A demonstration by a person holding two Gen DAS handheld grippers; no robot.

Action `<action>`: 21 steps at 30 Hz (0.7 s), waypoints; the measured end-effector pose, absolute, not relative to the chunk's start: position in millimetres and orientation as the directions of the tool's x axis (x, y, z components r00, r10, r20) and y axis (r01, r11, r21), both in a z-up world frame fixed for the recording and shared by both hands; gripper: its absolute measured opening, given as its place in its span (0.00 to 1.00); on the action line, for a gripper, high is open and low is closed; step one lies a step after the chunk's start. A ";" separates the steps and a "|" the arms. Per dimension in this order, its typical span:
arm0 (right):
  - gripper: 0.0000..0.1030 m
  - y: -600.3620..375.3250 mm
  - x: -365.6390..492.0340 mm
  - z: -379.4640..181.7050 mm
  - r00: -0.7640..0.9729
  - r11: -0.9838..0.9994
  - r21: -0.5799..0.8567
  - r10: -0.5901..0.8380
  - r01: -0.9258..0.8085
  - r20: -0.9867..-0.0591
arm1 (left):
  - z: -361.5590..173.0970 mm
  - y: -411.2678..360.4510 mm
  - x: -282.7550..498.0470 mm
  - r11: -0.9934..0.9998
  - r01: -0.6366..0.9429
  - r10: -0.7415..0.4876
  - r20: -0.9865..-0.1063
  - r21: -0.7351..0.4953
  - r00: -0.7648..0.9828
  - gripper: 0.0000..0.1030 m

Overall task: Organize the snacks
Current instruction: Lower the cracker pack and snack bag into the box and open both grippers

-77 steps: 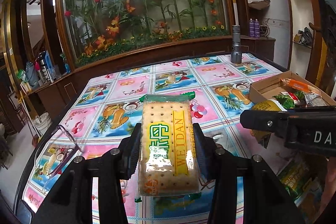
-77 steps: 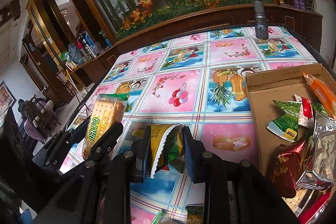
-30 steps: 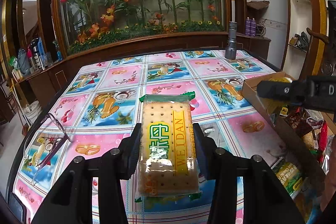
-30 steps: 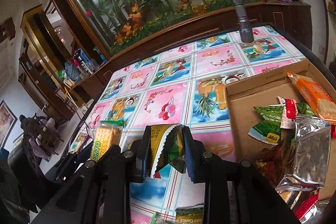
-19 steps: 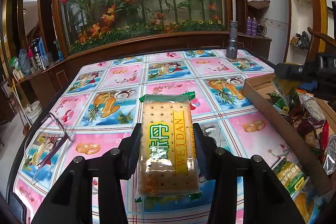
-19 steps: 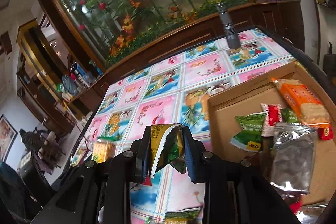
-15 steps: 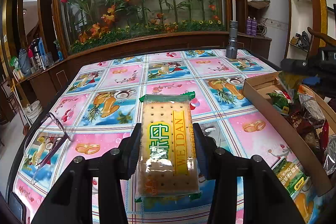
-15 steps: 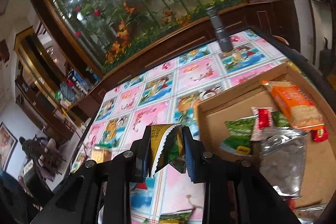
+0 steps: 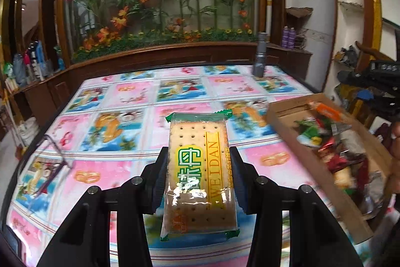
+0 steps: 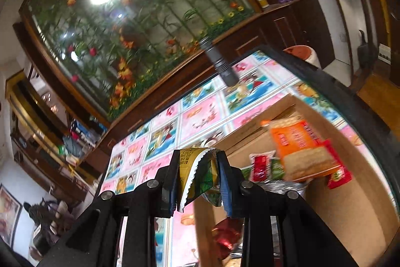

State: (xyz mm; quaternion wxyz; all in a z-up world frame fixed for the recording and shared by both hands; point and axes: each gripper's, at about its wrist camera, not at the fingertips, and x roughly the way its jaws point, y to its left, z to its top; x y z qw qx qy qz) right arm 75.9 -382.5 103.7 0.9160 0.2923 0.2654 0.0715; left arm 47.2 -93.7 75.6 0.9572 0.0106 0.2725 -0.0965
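The bench is covered by a pink and blue picture cloth. At its right edge a cardboard box is filled with mixed snacks. A cracker packet is gripped above the cloth between the fingers of the left gripper. A crumpled yellow-green sachet is pinched in the right gripper, beside the box's near wall.
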 end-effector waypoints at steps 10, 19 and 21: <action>0.29 -430.7 72.5 101.4 0.855 0.773 0.621 0.232 0.127 -0.463 | 91.3 -185.7 35.9 0.897 0.413 -0.429 -0.542 -0.159 0.722 0.44; 0.29 -467.0 74.4 89.5 0.796 0.774 0.586 0.191 0.238 -0.575 | 72.6 -240.0 20.6 0.767 0.565 -0.620 -0.582 -0.306 0.526 0.44; 0.29 -466.5 77.2 84.4 0.760 0.794 0.543 0.167 0.275 -0.628 | 68.5 -248.1 18.2 0.759 0.578 -0.623 -0.591 -0.300 0.512 0.43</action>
